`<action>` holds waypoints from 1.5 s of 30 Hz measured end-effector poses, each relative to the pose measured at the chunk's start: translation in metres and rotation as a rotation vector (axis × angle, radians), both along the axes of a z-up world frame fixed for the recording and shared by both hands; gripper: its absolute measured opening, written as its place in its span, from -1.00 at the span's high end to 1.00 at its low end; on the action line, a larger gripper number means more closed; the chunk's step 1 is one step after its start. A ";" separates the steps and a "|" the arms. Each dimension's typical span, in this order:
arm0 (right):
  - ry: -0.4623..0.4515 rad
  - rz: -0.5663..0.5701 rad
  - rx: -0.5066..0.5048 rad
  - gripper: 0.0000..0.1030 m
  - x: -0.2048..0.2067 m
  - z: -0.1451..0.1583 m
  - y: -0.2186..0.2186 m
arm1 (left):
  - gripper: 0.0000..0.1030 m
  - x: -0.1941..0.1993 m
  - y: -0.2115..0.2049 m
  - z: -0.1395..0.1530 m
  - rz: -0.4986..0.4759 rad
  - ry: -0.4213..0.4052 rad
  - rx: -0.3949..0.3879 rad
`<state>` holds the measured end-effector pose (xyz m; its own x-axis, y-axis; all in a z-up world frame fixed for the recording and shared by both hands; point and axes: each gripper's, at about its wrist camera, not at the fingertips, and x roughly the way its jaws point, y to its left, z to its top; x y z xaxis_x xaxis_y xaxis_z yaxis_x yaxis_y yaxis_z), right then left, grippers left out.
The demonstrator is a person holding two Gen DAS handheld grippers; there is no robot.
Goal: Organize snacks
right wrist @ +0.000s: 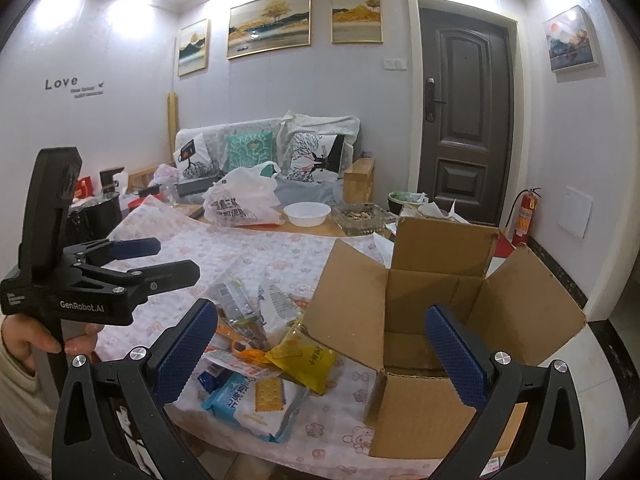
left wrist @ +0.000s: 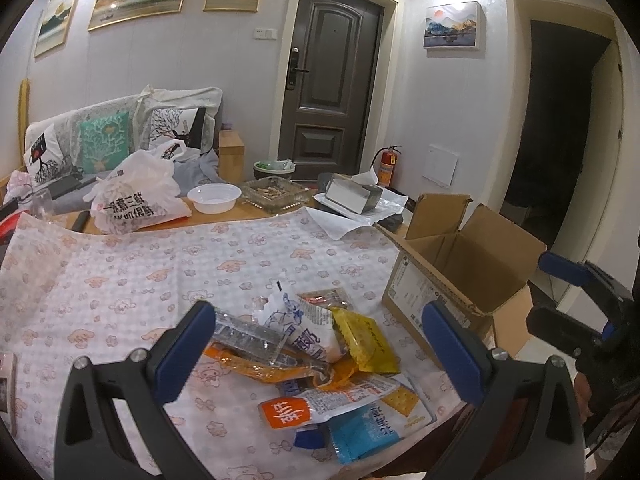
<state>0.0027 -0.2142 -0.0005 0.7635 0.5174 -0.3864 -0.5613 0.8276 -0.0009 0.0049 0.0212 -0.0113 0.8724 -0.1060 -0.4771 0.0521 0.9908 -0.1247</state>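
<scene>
A pile of snack packets (left wrist: 320,360) lies on the pink-patterned tablecloth (left wrist: 160,272) near the front edge. In it are a yellow packet (left wrist: 364,338), a blue-and-white cracker packet (left wrist: 368,428), a clear packet (left wrist: 248,336) and a white packet (left wrist: 308,328). My left gripper (left wrist: 320,348) hovers open just above the pile, holding nothing. An open cardboard box (left wrist: 460,272) stands right of the pile and looks empty inside. My right gripper (right wrist: 320,348) is open, between the yellow packet (right wrist: 304,356) and the box (right wrist: 440,300). Each gripper shows in the other's view: right gripper (left wrist: 542,292), left gripper (right wrist: 178,258).
At the table's far side sit a white plastic bag (left wrist: 136,196), a white bowl (left wrist: 214,198), a glass dish (left wrist: 276,192) and a metal tissue holder (left wrist: 352,196). A sofa with cushions (left wrist: 108,140) is behind. A hand (right wrist: 28,340) holds the left gripper.
</scene>
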 end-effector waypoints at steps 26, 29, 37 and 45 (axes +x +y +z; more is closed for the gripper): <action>0.466 0.028 -0.096 -0.38 0.018 -0.121 0.082 | -0.99 0.014 0.065 -0.069 -0.157 0.171 -0.083; 0.447 0.030 -0.135 -0.41 0.021 -0.122 0.086 | -0.99 0.017 0.062 -0.078 -0.181 0.190 -0.089; 0.399 0.005 -0.184 -0.63 0.032 -0.127 0.100 | -0.99 0.020 0.051 -0.090 -0.228 0.228 -0.105; 0.330 -0.016 -0.267 -0.71 0.032 -0.134 0.109 | -0.99 0.020 0.049 -0.099 -0.234 0.259 -0.114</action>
